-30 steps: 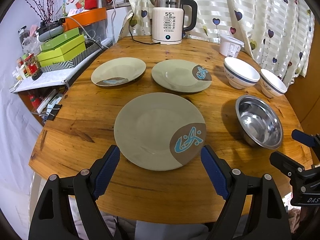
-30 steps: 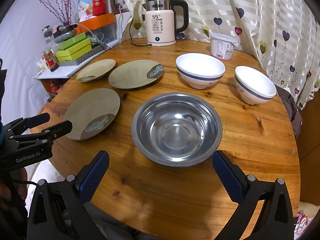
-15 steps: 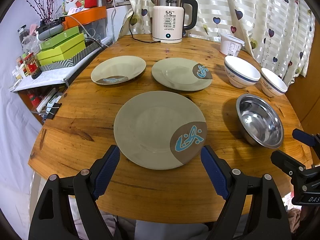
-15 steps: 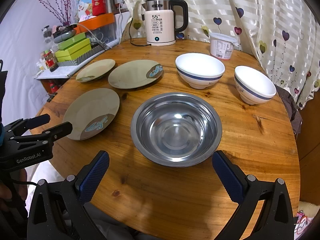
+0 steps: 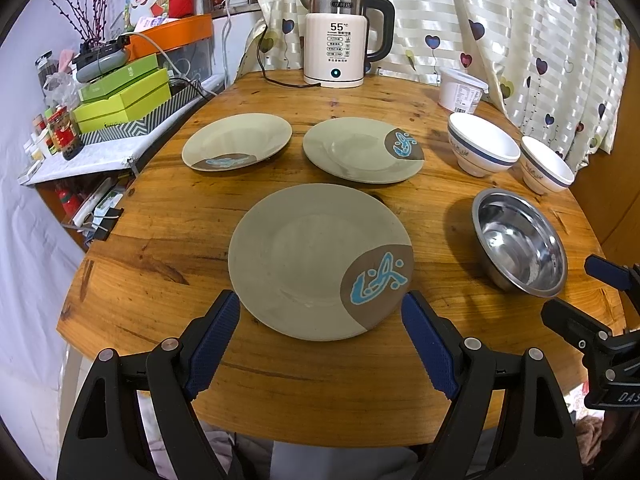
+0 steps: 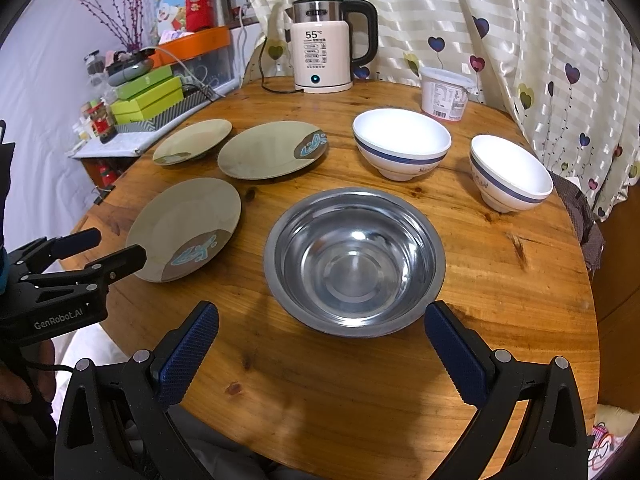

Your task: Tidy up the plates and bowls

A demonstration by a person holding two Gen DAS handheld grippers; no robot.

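Three green plates with brown-and-blue corner marks lie on the round wooden table [image 5: 168, 240]: a near plate [image 5: 316, 256], a far left plate [image 5: 236, 140] and a far middle plate [image 5: 360, 154]. My left gripper [image 5: 320, 320] is open, its blue pads flanking the near plate's front rim without touching it. A steel bowl [image 6: 354, 260] sits in front of my right gripper [image 6: 320, 332], which is open and empty. Behind it stand two white bowls with blue bands, one [image 6: 402, 148] at centre and one [image 6: 508, 172] at right.
A white electric kettle [image 5: 338, 52] with its cord and a white lidded tub [image 5: 460, 90] stand at the table's back edge by the curtain. Green boxes [image 5: 124, 96] and jars crowd a side shelf on the left. Bare wood lies near the front edge.
Both grippers have stayed nearly still and open. The left wrist view has shifted very slightly; no dish has moved.
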